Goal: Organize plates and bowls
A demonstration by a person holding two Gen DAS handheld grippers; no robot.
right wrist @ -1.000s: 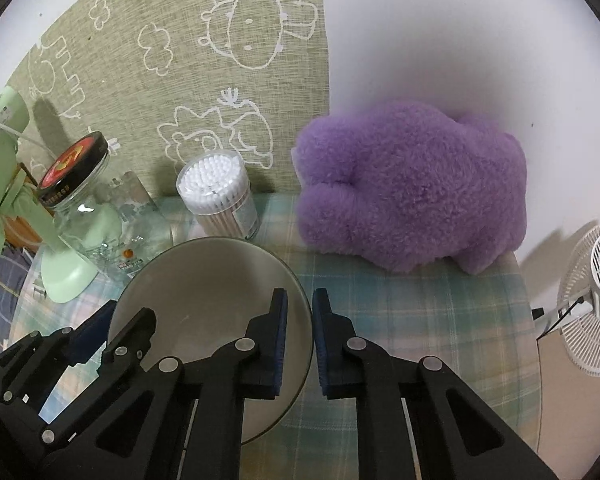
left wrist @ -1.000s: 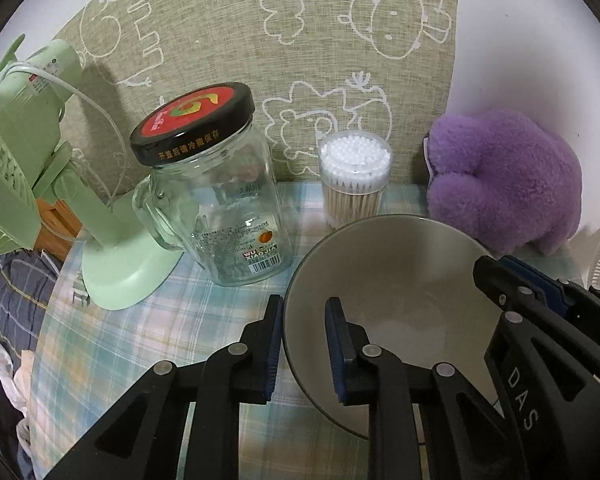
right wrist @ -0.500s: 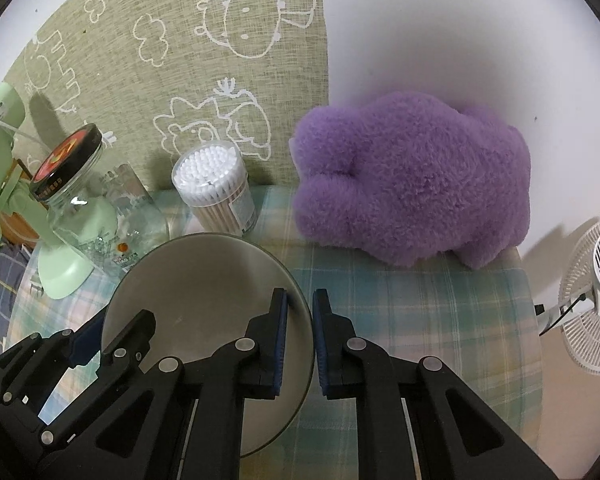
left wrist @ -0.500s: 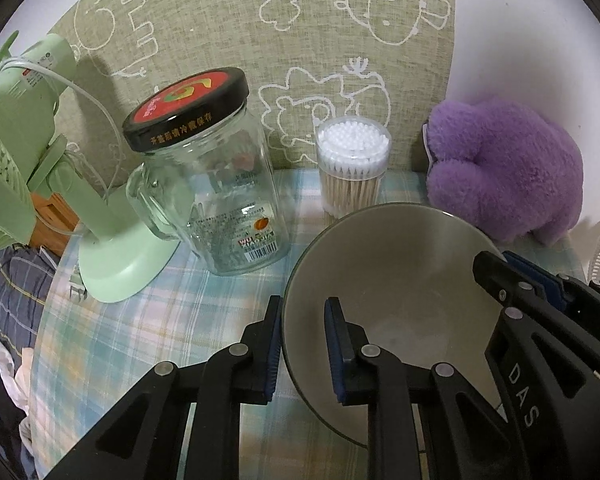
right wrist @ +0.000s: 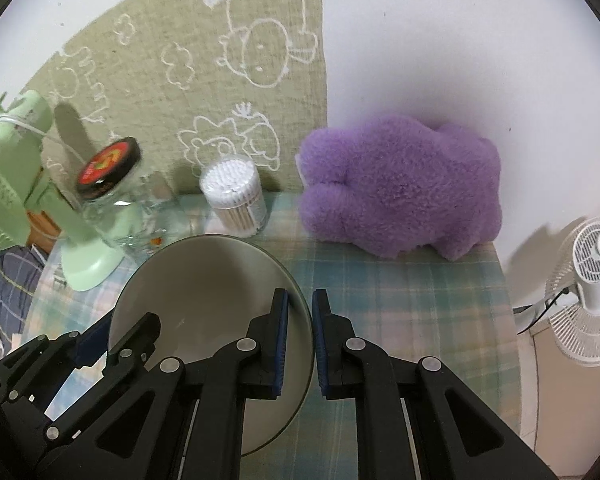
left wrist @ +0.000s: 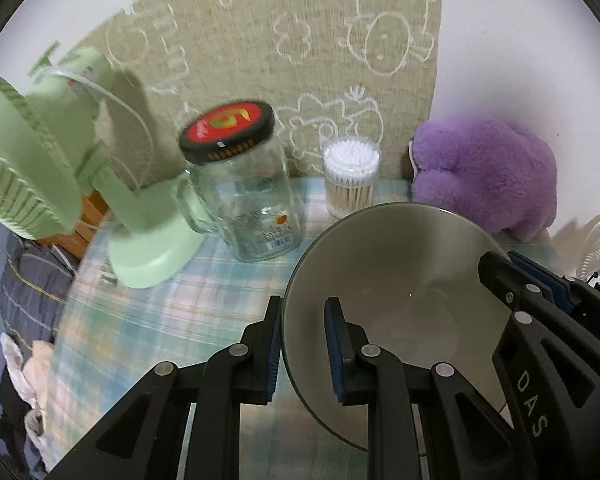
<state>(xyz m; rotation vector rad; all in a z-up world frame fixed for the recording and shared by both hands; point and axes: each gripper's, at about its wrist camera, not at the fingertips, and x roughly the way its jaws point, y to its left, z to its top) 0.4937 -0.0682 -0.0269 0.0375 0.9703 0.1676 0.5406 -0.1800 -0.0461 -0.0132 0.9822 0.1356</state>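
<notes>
A grey-green bowl [left wrist: 400,264] is held above the checked tablecloth [left wrist: 172,312]. My left gripper [left wrist: 302,344] is shut on its left rim, one finger inside and one outside. My right gripper [right wrist: 300,340] is shut on the bowl's right rim; the bowl fills the lower left of the right wrist view [right wrist: 204,280]. The right gripper also shows at the right edge of the left wrist view [left wrist: 540,308].
Behind the bowl stand a glass jar with a red and black lid [left wrist: 244,192], a tub of cotton swabs [left wrist: 352,176], a green desk fan [left wrist: 60,184] and a purple plush toy [right wrist: 404,188]. A white floor fan [right wrist: 592,288] stands off the table's right edge.
Both grippers have risen and drawn back with the bowl; the jar, swabs and plush toy now look smaller and farther away.
</notes>
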